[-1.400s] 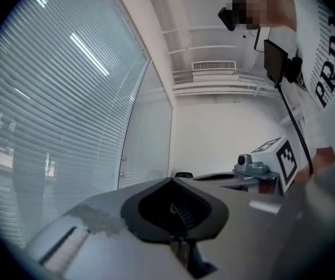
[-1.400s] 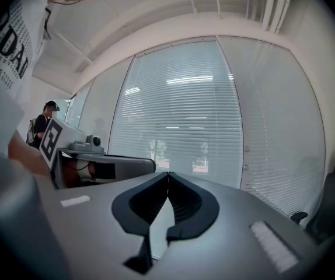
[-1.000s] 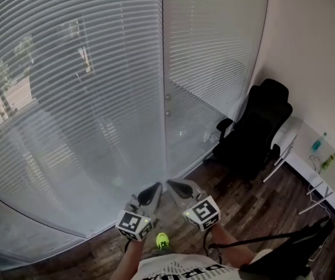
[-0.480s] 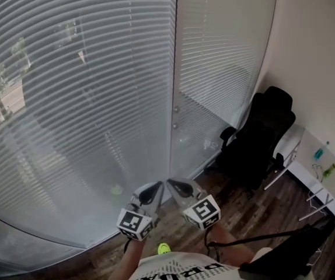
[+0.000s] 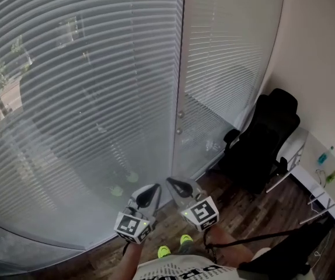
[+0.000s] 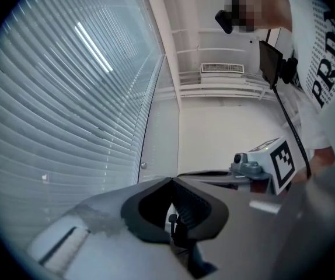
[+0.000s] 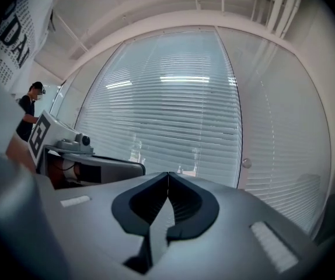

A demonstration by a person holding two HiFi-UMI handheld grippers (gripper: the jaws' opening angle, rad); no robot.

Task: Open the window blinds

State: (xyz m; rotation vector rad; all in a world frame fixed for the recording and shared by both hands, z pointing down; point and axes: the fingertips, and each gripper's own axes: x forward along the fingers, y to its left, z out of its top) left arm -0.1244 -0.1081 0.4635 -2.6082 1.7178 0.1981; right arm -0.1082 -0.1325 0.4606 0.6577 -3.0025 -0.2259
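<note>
White slatted blinds [image 5: 86, 98] hang down over the wide window, and a second set [image 5: 226, 57] covers the pane to the right of the frame post [image 5: 178, 98]. The slats are turned nearly closed, and trees show faintly through the left set. My left gripper [image 5: 154, 188] and right gripper [image 5: 171, 183] are held side by side low in the head view, pointing at the post and apart from the blinds. The left gripper [image 6: 171, 180] is shut with nothing in it, and so is the right gripper [image 7: 168, 173]. Two small round knobs [image 5: 180, 115] sit on the post.
A black office chair [image 5: 267, 139] stands in the right corner by the blinds. Beside it is a white desk [image 5: 322, 171] with small bottles. The beige wall [image 5: 319, 69] closes the right side. Wooden floor [image 5: 237, 206] runs below, where green shoes [image 5: 164, 251] show.
The window post and the chair have slid right and down in the head view as the person stepped nearer the blinds. Both grippers keep the same shut, side-by-side pose.
</note>
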